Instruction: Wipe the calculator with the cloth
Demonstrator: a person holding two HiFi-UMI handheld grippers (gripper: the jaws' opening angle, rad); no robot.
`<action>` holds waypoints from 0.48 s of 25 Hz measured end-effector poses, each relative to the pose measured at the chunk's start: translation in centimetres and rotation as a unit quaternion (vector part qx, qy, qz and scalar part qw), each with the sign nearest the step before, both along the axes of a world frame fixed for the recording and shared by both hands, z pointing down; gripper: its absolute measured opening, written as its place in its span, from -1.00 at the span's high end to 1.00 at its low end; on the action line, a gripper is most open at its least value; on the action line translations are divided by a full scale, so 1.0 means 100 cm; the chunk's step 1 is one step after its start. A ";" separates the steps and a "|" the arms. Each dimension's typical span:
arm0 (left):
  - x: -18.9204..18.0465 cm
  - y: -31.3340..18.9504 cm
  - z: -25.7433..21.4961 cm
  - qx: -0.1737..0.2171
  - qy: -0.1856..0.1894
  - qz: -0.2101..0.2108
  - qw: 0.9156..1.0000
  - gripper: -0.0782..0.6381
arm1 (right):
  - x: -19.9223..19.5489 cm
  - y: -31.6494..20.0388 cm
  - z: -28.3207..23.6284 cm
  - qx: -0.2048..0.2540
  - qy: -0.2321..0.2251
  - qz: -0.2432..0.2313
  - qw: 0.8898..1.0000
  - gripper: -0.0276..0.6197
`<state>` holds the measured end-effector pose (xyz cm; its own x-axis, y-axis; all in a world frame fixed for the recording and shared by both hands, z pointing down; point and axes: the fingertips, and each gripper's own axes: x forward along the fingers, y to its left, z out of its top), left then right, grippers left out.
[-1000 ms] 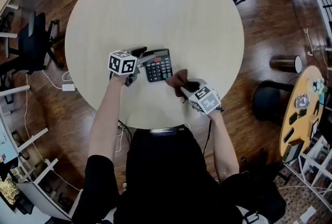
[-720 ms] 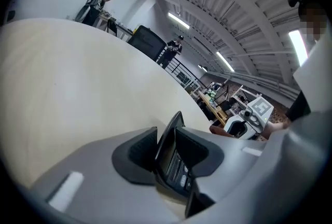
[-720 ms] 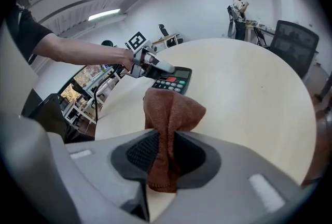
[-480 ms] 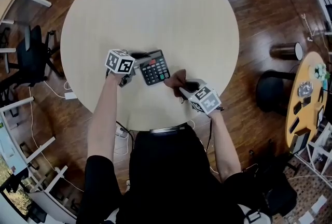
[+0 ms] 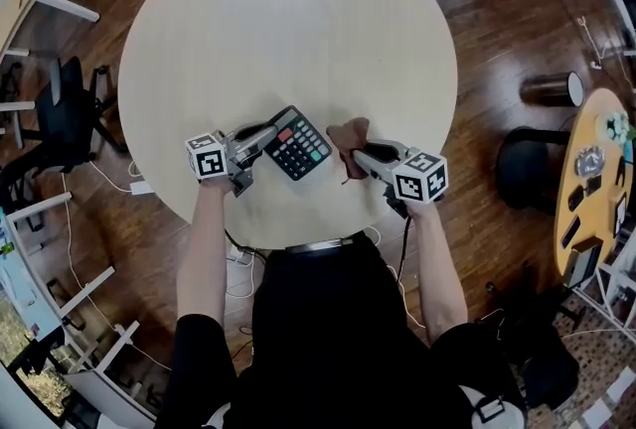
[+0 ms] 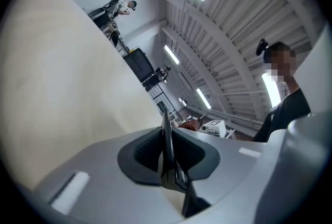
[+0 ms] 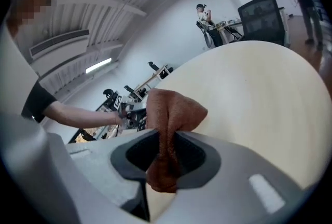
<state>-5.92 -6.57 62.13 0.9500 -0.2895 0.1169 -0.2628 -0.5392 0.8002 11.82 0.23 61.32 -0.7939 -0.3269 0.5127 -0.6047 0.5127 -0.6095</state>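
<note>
Calculator (image 5: 301, 145) edge seemingly pinched in left gripper's (image 5: 272, 135) just-closing jaws, cloth (image 5: 350, 136) nearby.

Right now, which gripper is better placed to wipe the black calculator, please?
Right. The right gripper is shut on the crumpled brown cloth beside the black calculator, whose edge the left gripper has just closed further on.
</note>
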 end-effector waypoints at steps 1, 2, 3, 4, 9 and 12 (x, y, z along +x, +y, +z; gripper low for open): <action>-0.002 0.006 -0.013 0.001 0.032 -0.001 0.999 0.62 | -0.004 -0.007 -0.013 0.011 -0.023 -0.007 1.000 0.64; -0.003 0.012 -0.027 0.004 0.067 0.002 0.998 0.62 | -0.010 -0.014 -0.029 0.027 -0.051 -0.023 0.998 0.64; -0.002 0.019 -0.043 0.009 0.101 0.008 0.995 0.62 | -0.020 -0.023 -0.049 0.047 -0.078 -0.047 0.995 0.64; 0.000 0.025 -0.058 0.014 0.132 0.017 0.991 0.62 | -0.030 -0.033 -0.070 0.069 -0.103 -0.076 0.989 0.63; 0.017 0.044 -0.107 0.025 0.217 0.035 0.975 0.62 | -0.089 -0.063 -0.140 0.140 -0.162 -0.234 0.948 0.64; 0.018 0.044 -0.123 0.014 0.252 0.004 0.968 0.62 | -0.100 -0.049 -0.156 0.141 -0.196 -0.286 0.927 0.64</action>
<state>-4.09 -2.18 49.84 0.8863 -0.2778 -0.3706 0.1621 -0.5635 0.8101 1.85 -4.70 45.73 -0.9862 0.1269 0.1065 0.0539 0.8539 -0.5176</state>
